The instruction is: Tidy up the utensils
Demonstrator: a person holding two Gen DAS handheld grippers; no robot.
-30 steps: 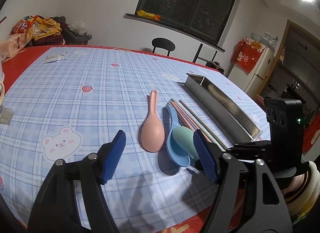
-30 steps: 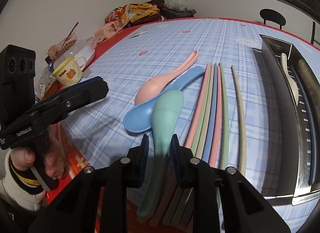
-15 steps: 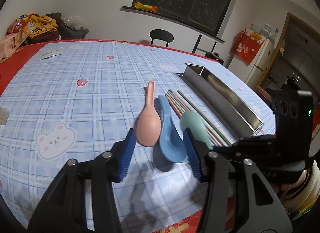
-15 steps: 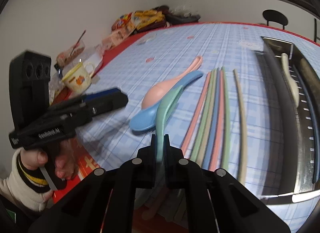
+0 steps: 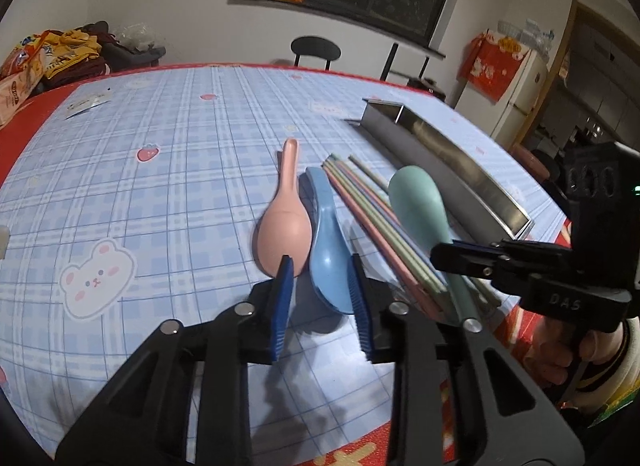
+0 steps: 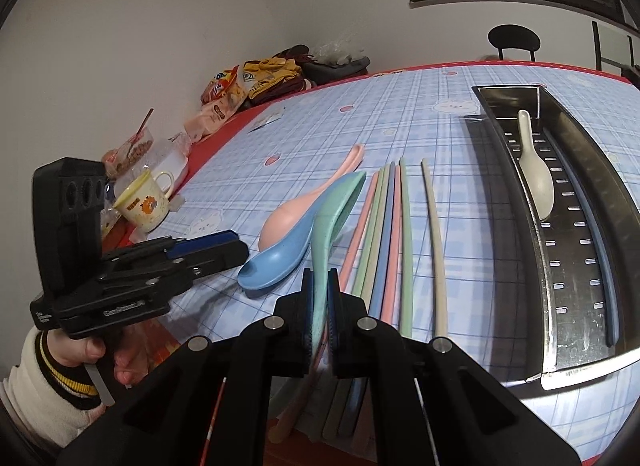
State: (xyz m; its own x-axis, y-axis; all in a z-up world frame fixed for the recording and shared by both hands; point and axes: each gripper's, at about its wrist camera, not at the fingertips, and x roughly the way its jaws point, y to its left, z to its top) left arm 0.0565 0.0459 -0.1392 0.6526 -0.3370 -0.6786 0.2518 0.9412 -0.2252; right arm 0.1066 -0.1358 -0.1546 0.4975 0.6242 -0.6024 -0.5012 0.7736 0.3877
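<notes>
Left wrist view: the left gripper [image 5: 322, 298] hovers low over the plaid tablecloth [image 5: 160, 193], its jaws closing around the bowl of the blue spoon [image 5: 326, 242], the pads not visibly pressing on it. The pink spoon [image 5: 285, 221] lies just beside it. The green spoon [image 5: 420, 205] is lifted above the chopsticks [image 5: 372, 217].

Right wrist view: the right gripper [image 6: 319, 306] is clamped on the green spoon's [image 6: 332, 217] handle, bowl tilted up. A white spoon [image 6: 536, 173] lies in the steel tray [image 6: 576, 266], well apart from the yellow mug [image 6: 146, 201].
</notes>
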